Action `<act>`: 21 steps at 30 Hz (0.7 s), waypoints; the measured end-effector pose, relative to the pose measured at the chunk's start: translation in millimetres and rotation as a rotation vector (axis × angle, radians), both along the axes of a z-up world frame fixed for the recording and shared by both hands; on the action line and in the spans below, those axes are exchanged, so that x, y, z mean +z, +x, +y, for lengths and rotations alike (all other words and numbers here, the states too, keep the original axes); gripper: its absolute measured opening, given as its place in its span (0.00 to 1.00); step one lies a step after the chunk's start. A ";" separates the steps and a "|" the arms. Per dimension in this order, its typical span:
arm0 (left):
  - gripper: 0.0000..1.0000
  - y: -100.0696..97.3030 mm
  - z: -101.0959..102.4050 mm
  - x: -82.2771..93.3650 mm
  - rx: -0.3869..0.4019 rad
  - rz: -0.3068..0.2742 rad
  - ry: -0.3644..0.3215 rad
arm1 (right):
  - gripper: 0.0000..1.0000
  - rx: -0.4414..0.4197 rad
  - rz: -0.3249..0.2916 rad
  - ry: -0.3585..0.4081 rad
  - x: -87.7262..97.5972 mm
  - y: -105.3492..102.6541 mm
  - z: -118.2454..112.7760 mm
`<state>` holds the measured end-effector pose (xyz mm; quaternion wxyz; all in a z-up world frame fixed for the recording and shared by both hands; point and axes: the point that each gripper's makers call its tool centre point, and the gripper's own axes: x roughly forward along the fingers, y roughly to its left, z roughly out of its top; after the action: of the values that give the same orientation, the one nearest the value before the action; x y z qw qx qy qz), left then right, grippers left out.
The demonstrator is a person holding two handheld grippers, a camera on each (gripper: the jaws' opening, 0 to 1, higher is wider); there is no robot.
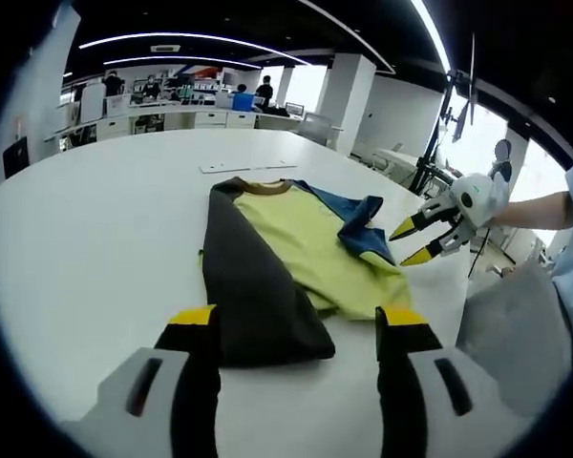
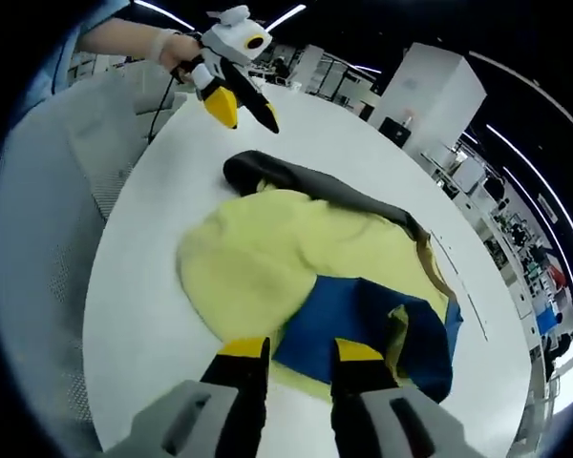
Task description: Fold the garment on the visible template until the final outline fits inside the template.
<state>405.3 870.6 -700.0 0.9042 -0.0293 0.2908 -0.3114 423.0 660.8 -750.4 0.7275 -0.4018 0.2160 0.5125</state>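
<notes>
A garment lies partly folded on the white table point(image 1: 95, 248). Its yellow body point(image 1: 310, 239) faces up, a black sleeve side point(image 1: 248, 286) is laid over the left part, and a blue sleeve point(image 1: 363, 224) is crumpled at the right. My left gripper point(image 1: 296, 320) stands open at the near hem, black cloth between its jaws but not pinched. Off the blue sleeve's right edge hovers my right gripper point(image 1: 411, 243), jaws apart and holding nothing. In the right gripper view, my right gripper point(image 2: 301, 351) hangs open over the blue sleeve point(image 2: 363, 324), the left gripper point(image 2: 241, 113) beyond the black fold point(image 2: 306, 181).
Thin pale marks point(image 1: 244, 168) lie on the table beyond the collar. A grey chair point(image 1: 516, 324) stands off the table's edge, also seen as a grey chair point(image 2: 57, 191) beside a person's hand point(image 2: 162, 43). Desks and people fill the far office.
</notes>
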 end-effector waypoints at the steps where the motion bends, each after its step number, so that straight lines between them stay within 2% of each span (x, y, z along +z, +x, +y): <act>1: 0.63 0.1 0.5 -0.8 0.000 0.001 0.000 | 0.18 0.000 0.001 -0.001 -1.8 -0.6 0.8; 16: 0.62 -0.1 2.7 -3.0 0.009 0.006 -0.010 | 0.06 -0.010 -0.007 -0.051 -19.1 1.6 -0.8; 21: 0.62 -1.0 2.3 -3.1 0.012 0.006 -0.013 | 0.00 -0.001 -0.026 -0.057 -16.3 2.0 -0.2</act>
<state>404.3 872.9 -703.1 0.9050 -0.0380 0.2913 -0.3076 425.1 660.6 -766.7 0.7188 -0.4286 0.2212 0.5006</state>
